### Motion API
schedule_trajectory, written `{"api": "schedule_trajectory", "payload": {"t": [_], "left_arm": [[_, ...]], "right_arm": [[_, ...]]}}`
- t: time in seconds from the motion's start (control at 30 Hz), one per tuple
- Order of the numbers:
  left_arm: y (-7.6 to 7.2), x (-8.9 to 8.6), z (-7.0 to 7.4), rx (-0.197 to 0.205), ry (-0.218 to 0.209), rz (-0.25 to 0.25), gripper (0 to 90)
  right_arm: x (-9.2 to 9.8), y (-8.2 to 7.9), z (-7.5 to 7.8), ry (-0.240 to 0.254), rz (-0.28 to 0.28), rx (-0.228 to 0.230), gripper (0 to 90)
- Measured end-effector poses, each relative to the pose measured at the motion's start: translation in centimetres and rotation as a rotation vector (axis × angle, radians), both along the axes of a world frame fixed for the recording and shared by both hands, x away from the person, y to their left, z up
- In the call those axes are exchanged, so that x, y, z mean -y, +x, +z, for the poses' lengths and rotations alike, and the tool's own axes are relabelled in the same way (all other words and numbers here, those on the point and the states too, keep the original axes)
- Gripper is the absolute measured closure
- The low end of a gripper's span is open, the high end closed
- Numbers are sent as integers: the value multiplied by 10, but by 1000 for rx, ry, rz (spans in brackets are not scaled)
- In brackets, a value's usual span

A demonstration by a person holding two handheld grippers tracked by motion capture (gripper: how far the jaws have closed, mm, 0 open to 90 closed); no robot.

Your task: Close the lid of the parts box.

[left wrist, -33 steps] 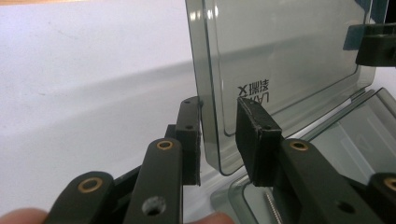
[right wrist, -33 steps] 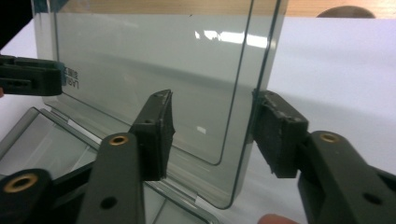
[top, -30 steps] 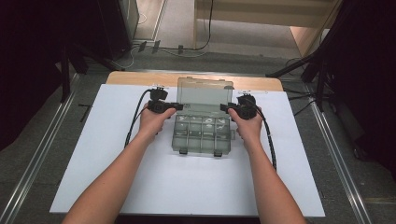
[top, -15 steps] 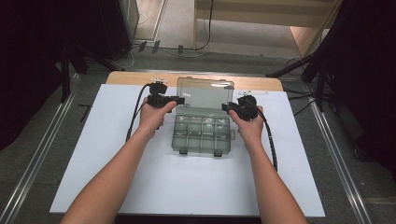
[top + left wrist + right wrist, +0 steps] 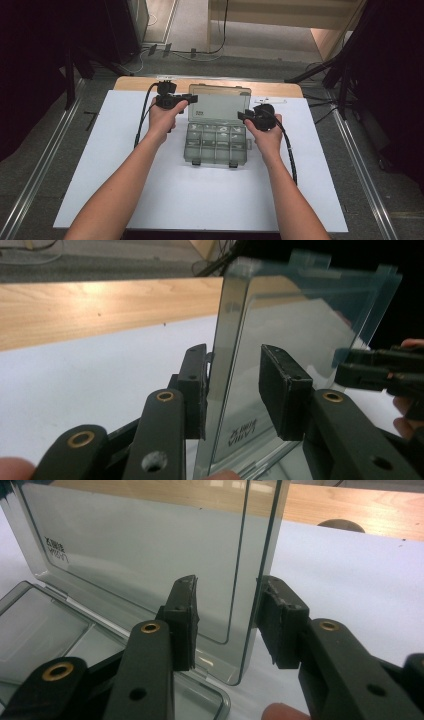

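Between the left jaws: the left edge of the lid stands in the gap; the pad on one side lies against it, the other pad is apart from it, so the left gripper stands open around the edge and has just been opening.
Between the right jaws: the right edge of the same lid, with a visible gap at both pads; the right gripper is open around it, not pressing.
Lid: clear grey plastic, raised nearly upright on its hinge at the far side of the box, small printed lettering near one lower corner.
Box: clear, divided into small compartments, lying open in the middle of the tabletop, two latches on its near edge.
Hands: left hand at the lid's left side, right hand at its right, forearms coming from the near edge.
Tabletop: white sheet over a wooden board.
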State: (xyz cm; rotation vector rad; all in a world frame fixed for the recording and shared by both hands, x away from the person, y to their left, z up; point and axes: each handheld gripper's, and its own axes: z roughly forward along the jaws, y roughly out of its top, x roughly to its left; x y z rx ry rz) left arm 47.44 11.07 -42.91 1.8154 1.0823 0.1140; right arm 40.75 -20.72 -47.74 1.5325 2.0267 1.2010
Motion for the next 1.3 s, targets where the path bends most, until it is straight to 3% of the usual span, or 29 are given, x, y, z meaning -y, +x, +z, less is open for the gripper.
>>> {"api": "schedule_trajectory", "payload": {"t": [0.2, 0.47, 0.7, 0.8, 0.93, 1.03, 1.13, 1.2, 1.3], "left_arm": [[-4, -1, 3, 25, 2, -21, 646], [-10, -3, 1, 49, -24, -27, 648], [-9, -4, 0, 44, -25, -28, 648], [-9, -4, 0, 46, -21, -24, 647], [-10, -3, 0, 46, -22, -21, 647], [-11, -4, -1, 45, -21, -20, 647], [-13, -4, -1, 49, -19, -24, 647], [-14, -5, 0, 48, -15, -30, 647], [-15, -7, 0, 48, -15, -41, 647]], "right_arm": [[-3, -4, 2, -22, 9, 15, 592], [4, -10, 4, 23, 47, 14, 469], [25, -20, 8, 56, 32, 21, 470], [35, -22, 7, 69, 12, 22, 547], [40, -16, 4, 85, -37, -7, 770], [35, -4, 2, 83, -77, -66, 890], [28, 8, 1, 105, -85, -104, 900], [25, 14, 1, 103, -79, -111, 900], [23, 22, 4, 141, -86, -117, 900]]}}
